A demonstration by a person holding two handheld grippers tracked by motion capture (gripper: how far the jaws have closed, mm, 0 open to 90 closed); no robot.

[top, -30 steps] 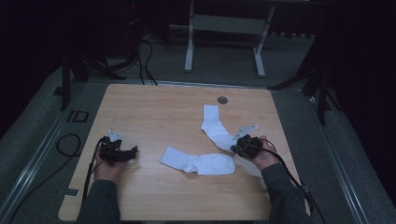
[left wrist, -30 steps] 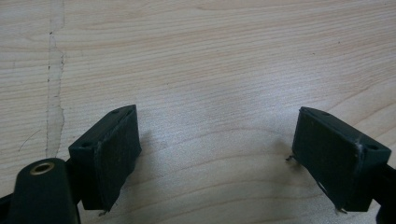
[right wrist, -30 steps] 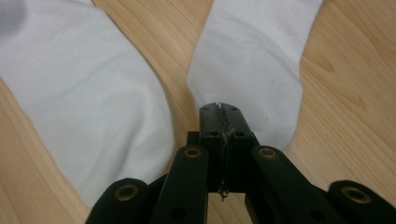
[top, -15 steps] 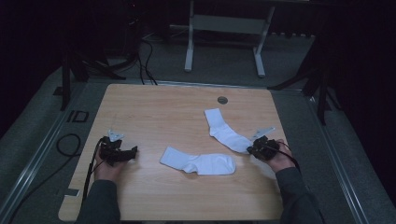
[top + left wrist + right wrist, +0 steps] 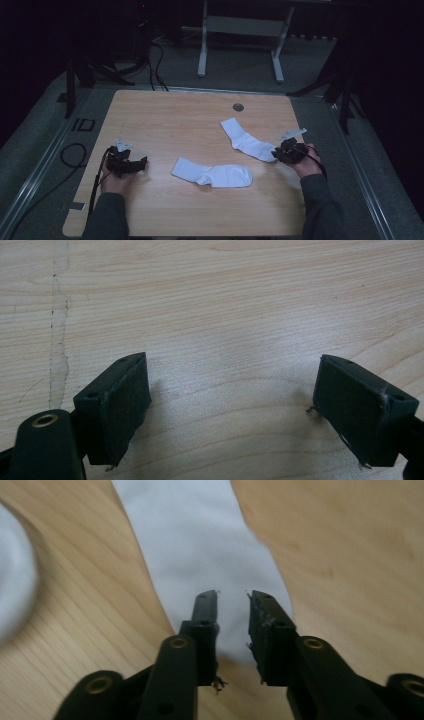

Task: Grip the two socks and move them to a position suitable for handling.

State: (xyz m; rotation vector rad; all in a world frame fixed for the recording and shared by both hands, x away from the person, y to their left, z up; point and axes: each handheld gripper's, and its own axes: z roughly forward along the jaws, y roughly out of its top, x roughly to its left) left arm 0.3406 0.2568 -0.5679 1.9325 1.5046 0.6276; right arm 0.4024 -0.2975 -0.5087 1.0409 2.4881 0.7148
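Note:
Two white socks lie on the wooden table (image 5: pixel 170 115). One sock (image 5: pixel 212 174) lies flat near the middle front, and its blurred edge (image 5: pixel 12 595) shows in the right gripper view. The other sock (image 5: pixel 247 142) stretches diagonally toward the right. My right gripper (image 5: pixel 276 155) holds that sock's near end. In the right gripper view this sock (image 5: pixel 200 545) runs away from my right gripper (image 5: pixel 233 597), whose jaws stand close together with cloth between them. At the table's left, my left gripper (image 5: pixel 142 162) rests open; the left gripper view shows bare wood between the jaws of the left gripper (image 5: pixel 232 410).
A round grommet (image 5: pixel 238 107) sits near the table's far edge. Beyond the table stands a white metal frame (image 5: pixel 240 35) on a grey floor. Cables (image 5: pixel 75 155) trail off the left side. The table's right edge is close to my right hand.
My right gripper has drawn the far sock to the right, pulling it out straighter. The middle sock and the left gripper have stayed put.

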